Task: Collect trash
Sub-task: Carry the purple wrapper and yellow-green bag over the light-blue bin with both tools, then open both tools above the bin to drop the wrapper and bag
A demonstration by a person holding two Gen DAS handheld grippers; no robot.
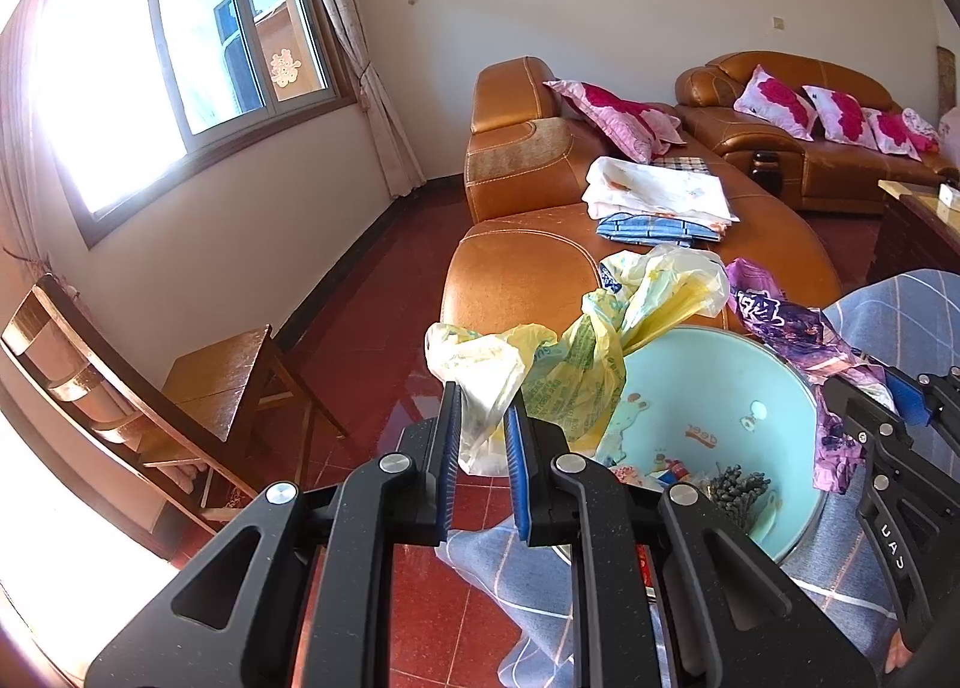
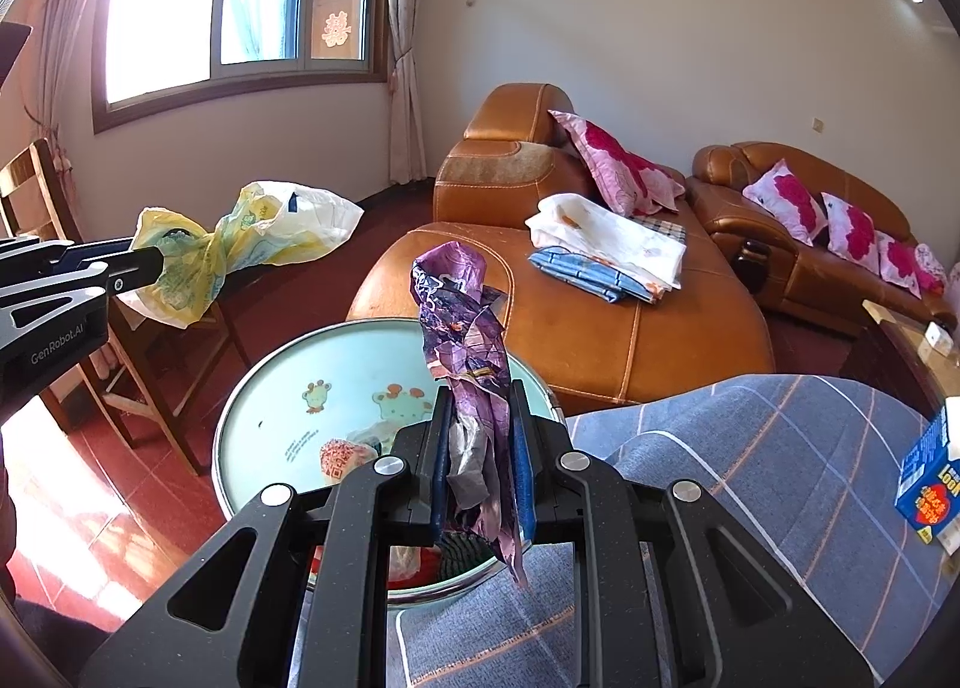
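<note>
- Over the left rim of the light-blue bin [image 2: 252,388], the left gripper [image 1: 483,436] is clamped on a yellow plastic bag [image 1: 576,352], its jaws nearly together with the thin film pinched between the blue pads.
- That bag is light, limp and slippery; it billows out past the pads on both sides, so it should be held by the bunched, twisted neck, not by a loose flap.
- At the bin's middle, some scraps already lie on its bottom, and it seems to rest against the person's checked trouser leg [image 2: 750,448].
- Above the bin's right rim, the right gripper [image 2: 480,436] is closed on a crumpled purple wrapper [image 2: 468,340], which stands up stiffly past the pads and hangs below them.
- This wrapper is light and crinkly, likely slick foil; a grip across its folded middle looks safest.
- Both pieces look ready to drop into the bin.
</note>
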